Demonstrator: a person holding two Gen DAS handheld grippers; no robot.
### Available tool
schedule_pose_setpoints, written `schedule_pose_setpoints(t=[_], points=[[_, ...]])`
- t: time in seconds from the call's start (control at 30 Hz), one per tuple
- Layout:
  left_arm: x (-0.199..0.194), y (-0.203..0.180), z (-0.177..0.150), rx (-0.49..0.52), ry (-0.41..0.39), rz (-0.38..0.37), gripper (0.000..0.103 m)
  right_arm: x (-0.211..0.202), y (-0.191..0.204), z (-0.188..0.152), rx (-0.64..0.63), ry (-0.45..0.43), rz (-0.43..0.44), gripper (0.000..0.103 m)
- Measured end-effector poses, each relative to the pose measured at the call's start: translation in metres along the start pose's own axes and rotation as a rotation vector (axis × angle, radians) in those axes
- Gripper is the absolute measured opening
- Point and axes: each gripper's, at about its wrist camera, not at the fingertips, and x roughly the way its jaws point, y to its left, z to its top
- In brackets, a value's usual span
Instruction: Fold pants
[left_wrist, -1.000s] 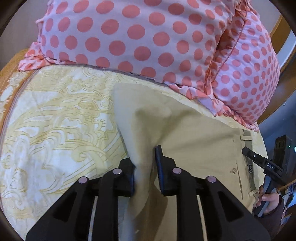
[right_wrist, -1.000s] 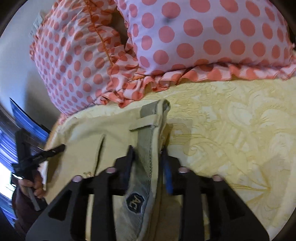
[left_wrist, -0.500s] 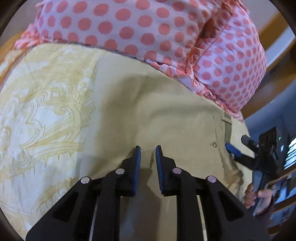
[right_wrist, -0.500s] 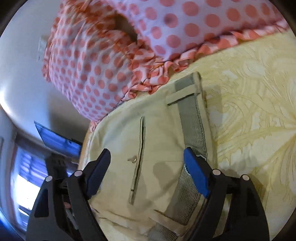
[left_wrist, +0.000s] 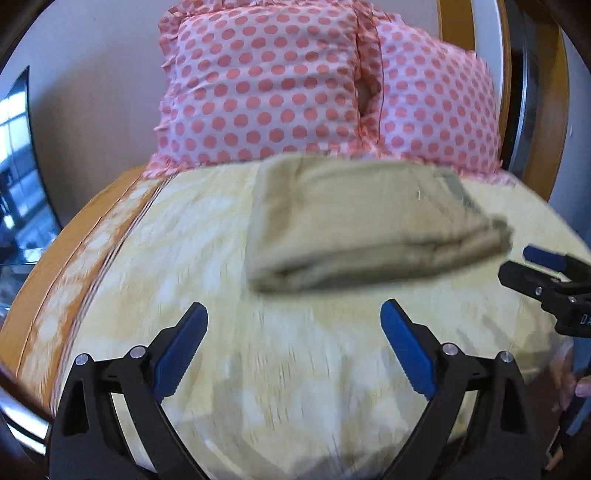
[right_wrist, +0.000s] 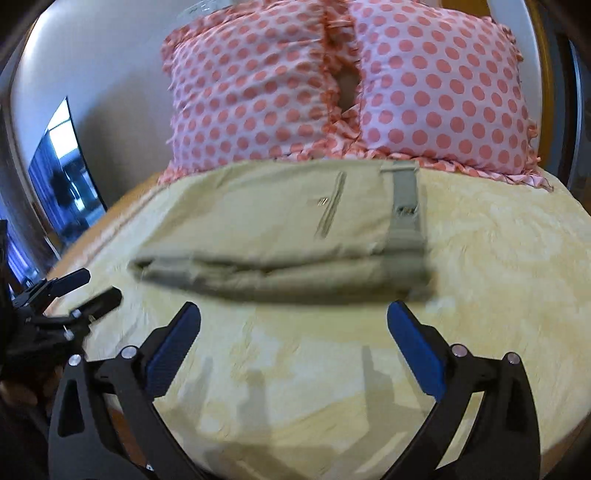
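Observation:
The khaki pants (left_wrist: 362, 225) lie folded in a flat stack on the yellow bedspread (left_wrist: 295, 369), just in front of the pillows. In the right wrist view the pants (right_wrist: 280, 236) show a back pocket slit and a grey waistband strip. My left gripper (left_wrist: 293, 332) is open and empty, hanging back from the near edge of the pants. My right gripper (right_wrist: 293, 334) is open and empty too, clear of the stack. The right gripper shows at the right edge of the left wrist view (left_wrist: 546, 273); the left gripper shows at the left edge of the right wrist view (right_wrist: 74, 295).
Two pink polka-dot pillows (left_wrist: 266, 88) (left_wrist: 436, 107) stand behind the pants against the wall. A wooden headboard frame (left_wrist: 554, 92) rises on the right. A dark screen (right_wrist: 62, 173) stands to the left of the bed. The bed's orange edge (left_wrist: 48, 266) runs along the left.
Both grippers let go of the pants, opened wide and drew back toward the near side of the bed. The pants now lie folded on the bedspread.

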Motion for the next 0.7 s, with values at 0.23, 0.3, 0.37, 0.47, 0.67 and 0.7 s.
schedule_pose_setpoints(t=[0.23, 0.3, 0.37, 0.47, 0.67, 0.7], points=[[-0.006, -0.009, -0.034, -0.002, 0.004, 0.043, 0.097, -0.001, 0.02, -0.031, -0.022, -0.019, -0.115, 0.101], [-0.006, -0.01, -0.037, 0.002, 0.002, 0.055, 0.097, 0.001, 0.022, -0.034, -0.028, -0.016, -0.141, 0.101], [-0.006, -0.009, -0.041, 0.001, 0.001, 0.06, 0.098, 0.001, 0.024, -0.039, -0.039, -0.013, -0.165, 0.101], [-0.006, -0.007, -0.043, -0.006, -0.011, 0.055, 0.099, 0.003, 0.025, -0.042, -0.043, -0.015, -0.18, 0.101], [0.0, -0.004, -0.041, 0.001, -0.019, 0.005, 0.099, 0.006, 0.025, -0.043, -0.043, -0.027, -0.191, 0.101], [0.001, -0.004, -0.04, 0.001, -0.017, -0.002, 0.1, 0.008, 0.024, -0.044, -0.039, -0.023, -0.192, 0.101]])
